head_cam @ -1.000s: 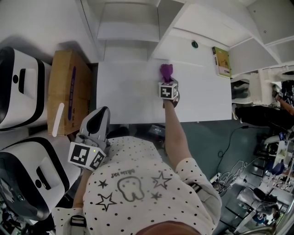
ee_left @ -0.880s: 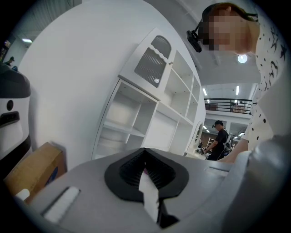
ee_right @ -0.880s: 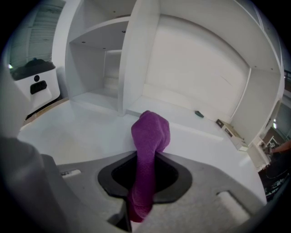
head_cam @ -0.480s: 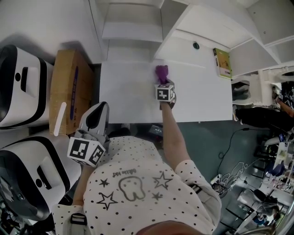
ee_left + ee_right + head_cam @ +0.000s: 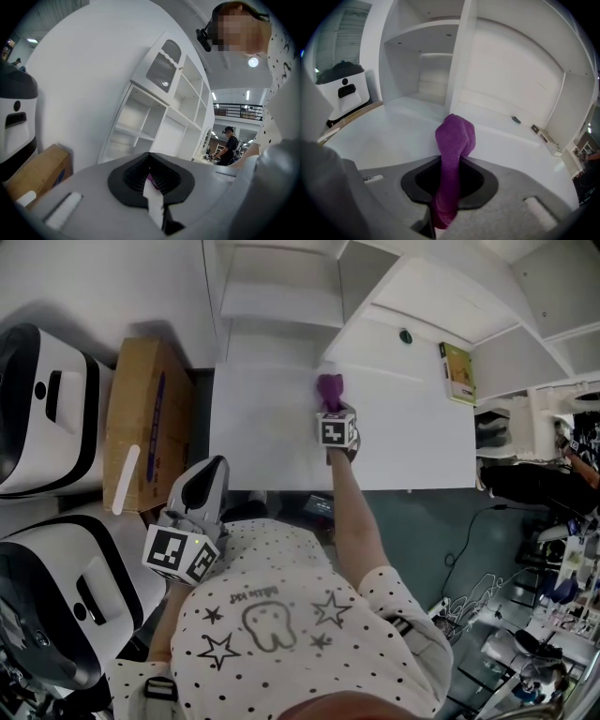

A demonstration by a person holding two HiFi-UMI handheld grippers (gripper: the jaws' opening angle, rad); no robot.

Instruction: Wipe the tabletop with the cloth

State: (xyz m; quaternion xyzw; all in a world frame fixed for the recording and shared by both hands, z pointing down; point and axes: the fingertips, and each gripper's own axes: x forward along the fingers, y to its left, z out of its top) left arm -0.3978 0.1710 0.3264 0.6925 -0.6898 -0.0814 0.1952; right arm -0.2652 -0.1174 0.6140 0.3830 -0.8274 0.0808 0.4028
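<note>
Right gripper view: right gripper [image 5: 449, 187] clamps cloth [image 5: 455, 136], seemingly pressed onto tabletop [image 5: 389, 140].

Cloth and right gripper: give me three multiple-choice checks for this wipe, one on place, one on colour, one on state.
1. Where on the tabletop is the cloth?
A. At the near edge
B. Towards the far edge, by the shelf unit
C. At the near left corner

2. What colour is the cloth?
A. Yellow
B. White
C. Purple

3. How do the jaws of the right gripper stand?
A. Shut on the cloth
B. Apart, above the cloth
C. Shut on nothing

Answers:
1 B: the head view shows the cloth at the table's far side, just below the shelves.
2 C: both the head view and the right gripper view show it purple.
3 A: the right gripper view shows the cloth pinched between the jaws.
</note>
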